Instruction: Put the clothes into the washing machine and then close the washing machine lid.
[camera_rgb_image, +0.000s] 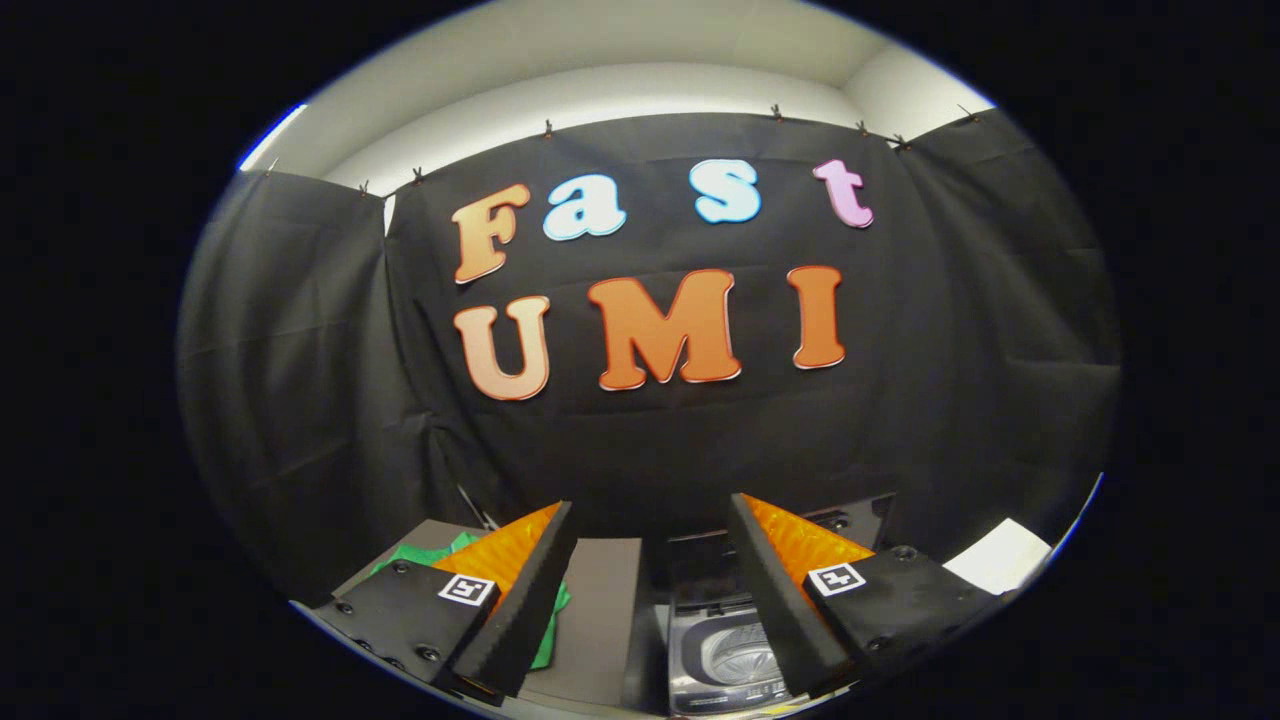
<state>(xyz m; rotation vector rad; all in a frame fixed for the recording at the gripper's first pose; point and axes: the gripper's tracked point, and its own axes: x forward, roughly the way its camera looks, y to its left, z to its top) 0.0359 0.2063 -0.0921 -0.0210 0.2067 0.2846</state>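
Black cloth (650, 440) is hanging as the booth's back wall, pinned along its top edge below a pale ceiling (600, 90). Below the cloth a grey table (600, 610) is showing, and on it the washing machine (725, 645) is sitting, taken here as the landmark. Its lid (850, 515) is standing raised at the back of the machine, and the drum opening is showing below, between the fingers and nearer the right one. Green clothes (548, 630) are lying on the table to the left of the machine, partly hidden behind the left finger and just touching its line of sight; whether finger and cloth are in contact cannot be told. A white sheet (1000, 555) is lying to the right of the machine. The gripper (655, 590) is hovering above and in front of the machine, fingers (520, 610) spread wide apart, gripping nothing, with table and machine visible through the gap.
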